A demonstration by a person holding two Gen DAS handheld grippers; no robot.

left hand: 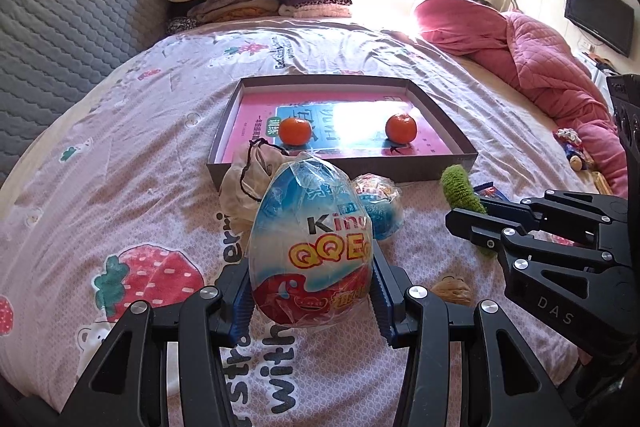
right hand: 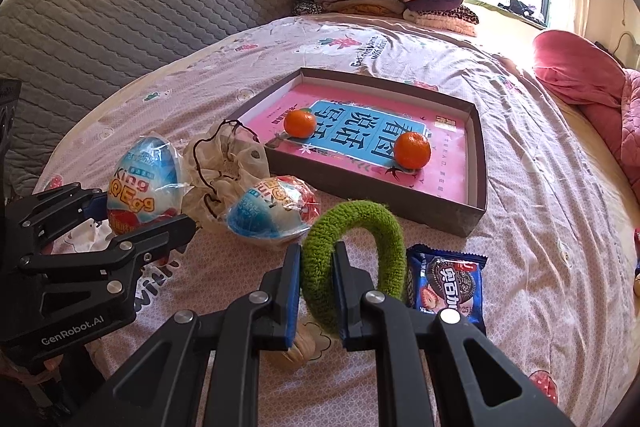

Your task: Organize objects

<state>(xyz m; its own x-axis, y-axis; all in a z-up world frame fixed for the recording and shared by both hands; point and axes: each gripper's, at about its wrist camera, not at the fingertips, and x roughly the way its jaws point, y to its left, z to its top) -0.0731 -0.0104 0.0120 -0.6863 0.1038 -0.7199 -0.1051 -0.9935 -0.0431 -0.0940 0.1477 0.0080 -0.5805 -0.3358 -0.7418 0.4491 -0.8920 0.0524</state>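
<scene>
I hold the big egg-shaped toy in shiny crinkly plastic wrap in my left gripper. The jaws stand about half open, one pad on each side of its fat bottom end, because the egg is wide and smooth and could slip.

My right gripper is nearly closed. It pinches one side of the fuzzy green ring, which is soft and squashes thin between the pads.

I think both things are meant for the shallow grey cardboard box just beyond them on the pink strawberry bedsheet. Two round orange tangerines already sit in it on a pink book, well apart from each other.

Not yet picked up, on the sheet near the box's front wall, are a smaller wrapped egg, a floppy cream cloth pouch with a dark string, and a flat dark blue cookie packet. A bumpy brown walnut lies close by my left gripper.
</scene>
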